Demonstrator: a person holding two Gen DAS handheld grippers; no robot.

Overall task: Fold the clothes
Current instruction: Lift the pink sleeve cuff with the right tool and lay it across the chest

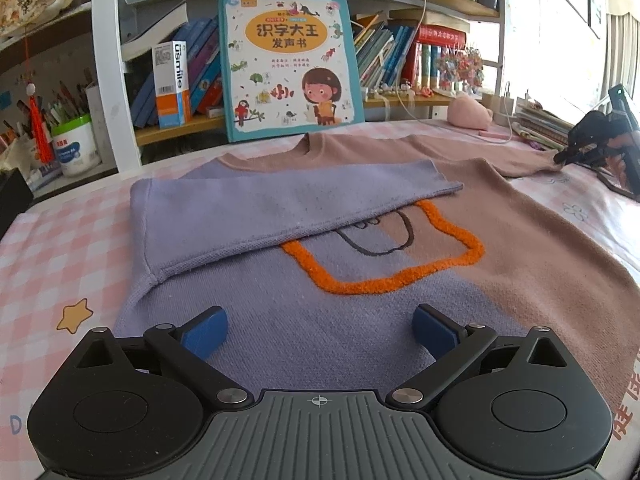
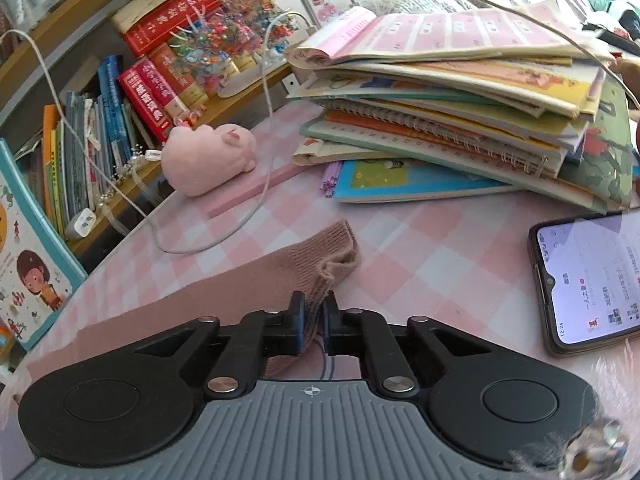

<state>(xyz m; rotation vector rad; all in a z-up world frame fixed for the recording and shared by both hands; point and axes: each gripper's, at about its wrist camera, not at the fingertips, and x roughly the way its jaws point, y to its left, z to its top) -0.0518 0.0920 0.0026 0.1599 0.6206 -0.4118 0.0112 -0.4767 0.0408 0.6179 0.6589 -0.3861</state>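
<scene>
While the left tongs [image 1: 320, 332] gape over the sweater [image 1: 360, 280], the right tongs [image 2: 314, 320] apparently pinch its brown sleeve [image 2: 320, 264].

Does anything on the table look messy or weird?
Yes, the stack of books is piled crooked and fanned out, with a cable draped over it. On the sweater, only the purple sleeve is folded in; the right gripper pinches the pink sleeve's cuff.
</scene>
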